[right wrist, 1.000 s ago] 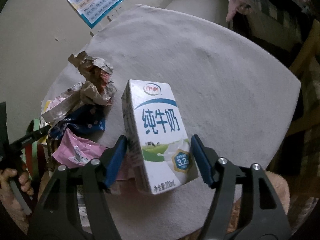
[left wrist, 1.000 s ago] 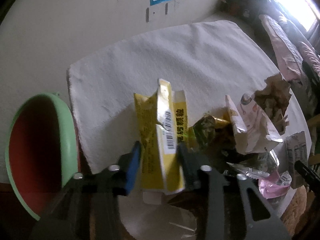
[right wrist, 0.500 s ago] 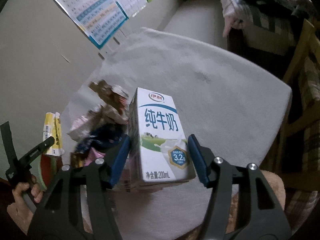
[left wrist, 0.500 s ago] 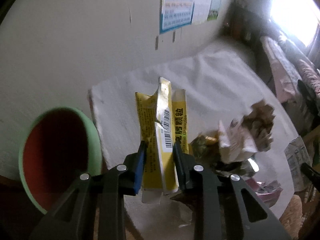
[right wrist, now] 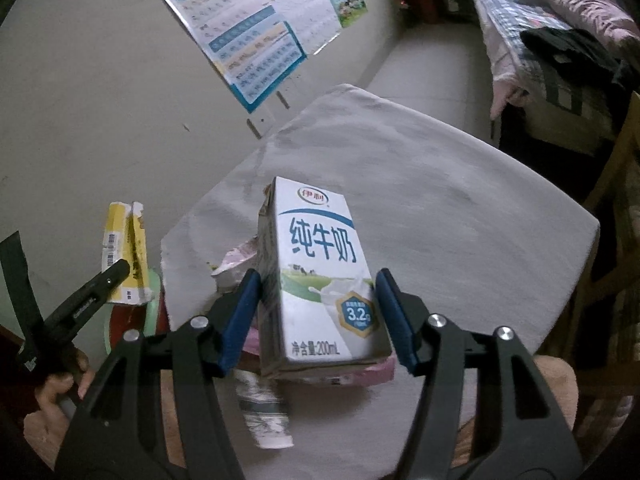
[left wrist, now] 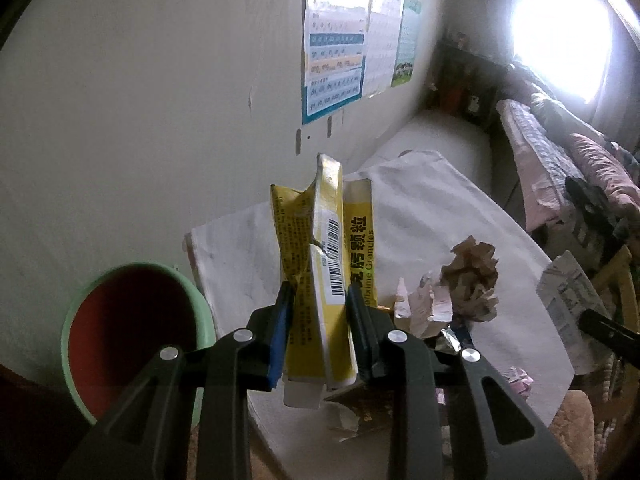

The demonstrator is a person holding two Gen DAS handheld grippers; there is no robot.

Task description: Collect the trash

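My left gripper [left wrist: 318, 304] is shut on a flattened yellow medicine box [left wrist: 324, 264] with a barcode, held up above the white-clothed table [left wrist: 440, 208]. The same yellow box [right wrist: 124, 256] and left gripper show at the left of the right wrist view. My right gripper [right wrist: 318, 300] is shut on a white and blue milk carton [right wrist: 316, 276], lifted off the table [right wrist: 440, 200]. A pile of crumpled wrappers [left wrist: 464, 288] lies on the cloth below. A green bin with a red inside [left wrist: 124, 336] stands at the lower left.
Posters [left wrist: 340, 48] hang on the wall behind the table. A bed with pink and checked bedding [left wrist: 560, 168] lies at the right under a bright window. A wooden chair [right wrist: 616, 184] stands by the table's right edge. A person's hand [right wrist: 60, 384] grips the left tool.
Both grippers have risen with their loads; the table and wrappers look farther below. The left jaws closed tighter on the yellow box, and the bin sits closer under it.
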